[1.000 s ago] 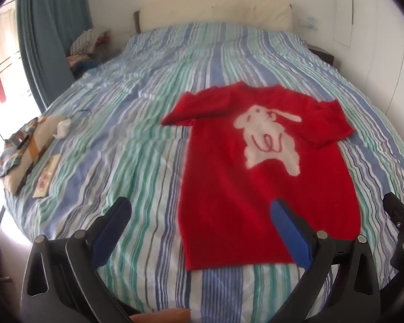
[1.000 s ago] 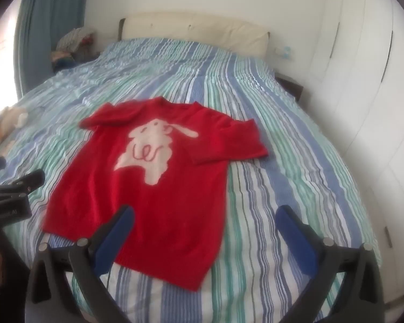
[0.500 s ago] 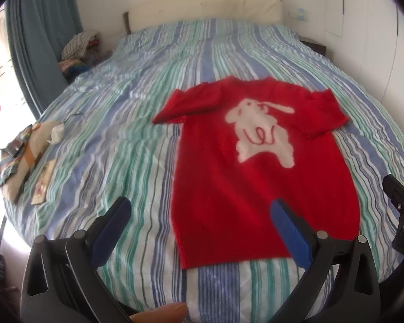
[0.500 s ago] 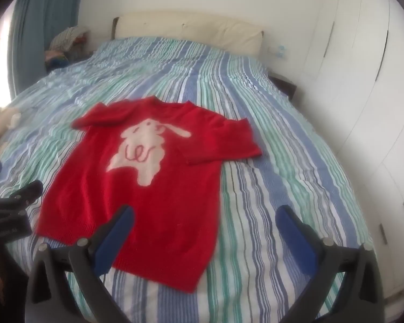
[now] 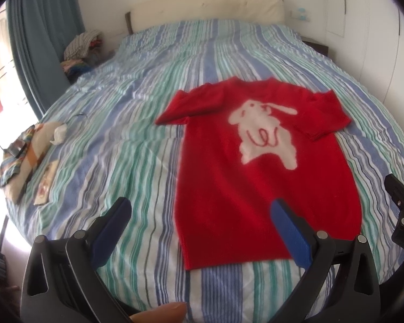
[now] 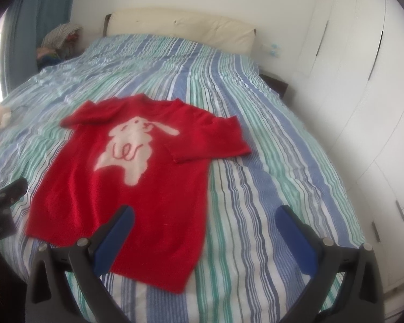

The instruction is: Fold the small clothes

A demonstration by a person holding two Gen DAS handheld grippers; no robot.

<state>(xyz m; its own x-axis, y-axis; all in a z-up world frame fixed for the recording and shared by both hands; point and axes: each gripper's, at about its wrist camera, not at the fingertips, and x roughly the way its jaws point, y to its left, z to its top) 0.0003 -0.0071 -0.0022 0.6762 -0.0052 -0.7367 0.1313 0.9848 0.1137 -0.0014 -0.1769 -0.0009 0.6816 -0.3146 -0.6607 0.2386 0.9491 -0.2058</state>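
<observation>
Lying flat on the striped bed [image 5: 137, 145], the red sweater [image 5: 256, 188] spreads ahead of the left gripper [image 5: 202, 210], hem nearest the right-hand finger; jaws wide apart, empty. Right wrist view: right gripper [image 6: 204, 215] likewise gapes empty, the sweater beyond its left-hand finger, bedcover between the jaws.

Left gripper [image 5: 199, 212]: two black plastic arms with triangular cut-outs carried blue, finely ribbed fingers [image 5: 291, 234], each arm fixed by round silver screws. Right gripper [image 6: 204, 220]: identical build, black arms, blue fingers [image 6: 296, 237], silver screws. Its black side housing bore partly legible white lettering. A fingertip [image 5: 159, 314] appeared at the lower frame edge.
</observation>
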